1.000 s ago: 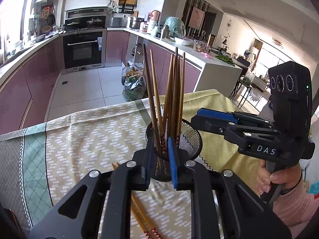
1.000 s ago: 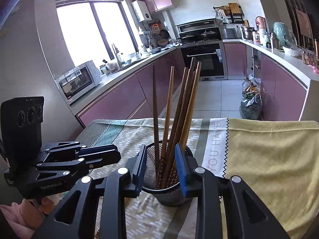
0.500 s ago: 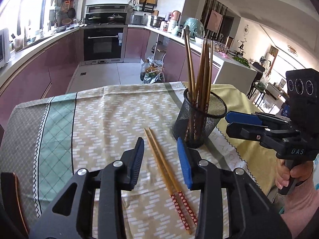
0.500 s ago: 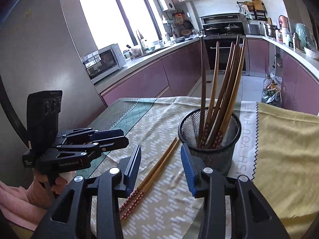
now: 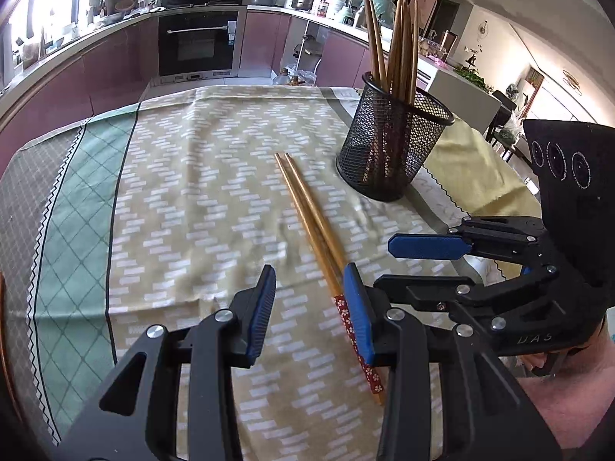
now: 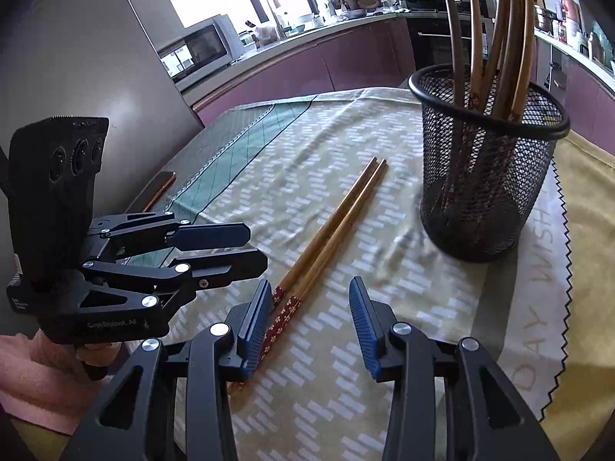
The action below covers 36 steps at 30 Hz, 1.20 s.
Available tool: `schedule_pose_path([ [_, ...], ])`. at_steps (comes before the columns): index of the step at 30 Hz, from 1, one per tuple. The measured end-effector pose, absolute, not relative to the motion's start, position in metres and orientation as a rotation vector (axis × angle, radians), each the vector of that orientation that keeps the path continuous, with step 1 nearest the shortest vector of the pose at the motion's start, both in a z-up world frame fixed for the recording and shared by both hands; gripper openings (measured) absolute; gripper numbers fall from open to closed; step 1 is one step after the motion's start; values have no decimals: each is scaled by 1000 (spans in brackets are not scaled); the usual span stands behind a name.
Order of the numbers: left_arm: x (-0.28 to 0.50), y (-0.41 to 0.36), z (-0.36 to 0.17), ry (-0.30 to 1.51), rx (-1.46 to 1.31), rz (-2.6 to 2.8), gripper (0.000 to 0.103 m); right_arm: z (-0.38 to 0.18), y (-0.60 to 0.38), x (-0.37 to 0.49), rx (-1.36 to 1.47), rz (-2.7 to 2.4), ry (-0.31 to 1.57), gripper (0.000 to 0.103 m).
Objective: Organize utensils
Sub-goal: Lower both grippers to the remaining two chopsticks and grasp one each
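Note:
A black mesh holder stands on the cloth with several wooden chopsticks upright in it. Two more chopsticks with red patterned ends lie side by side on the cloth, left of the holder. My left gripper is open and empty, low over their red ends; its right pad is beside them. It also shows in the right wrist view. My right gripper is open and empty, just right of the red ends. It also shows in the left wrist view.
The table wears a patterned beige and green cloth with a yellow cloth at the right. A thin brown object lies at the table's left edge. Kitchen counters and an oven stand beyond.
Both grippers have drawn back from the holder and dropped toward the table. They now sit over the red ends of the two lying chopsticks. Both jaws have opened wider.

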<state>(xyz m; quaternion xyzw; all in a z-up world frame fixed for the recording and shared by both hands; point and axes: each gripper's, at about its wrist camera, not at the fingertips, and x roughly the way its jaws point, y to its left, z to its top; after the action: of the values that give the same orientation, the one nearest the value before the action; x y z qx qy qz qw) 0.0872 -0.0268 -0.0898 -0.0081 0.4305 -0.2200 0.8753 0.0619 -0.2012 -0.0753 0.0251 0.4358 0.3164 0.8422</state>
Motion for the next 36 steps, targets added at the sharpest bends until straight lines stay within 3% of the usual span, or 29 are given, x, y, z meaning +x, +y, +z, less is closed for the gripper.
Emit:
schedule_pose_path([
  [20,84,-28,-95,916,0,-464,37,-82,-177,45,-147,608,917,35],
  [36,83,-44,-104,934,55,-497,37,-78,-206,60,-43,599,960,33],
])
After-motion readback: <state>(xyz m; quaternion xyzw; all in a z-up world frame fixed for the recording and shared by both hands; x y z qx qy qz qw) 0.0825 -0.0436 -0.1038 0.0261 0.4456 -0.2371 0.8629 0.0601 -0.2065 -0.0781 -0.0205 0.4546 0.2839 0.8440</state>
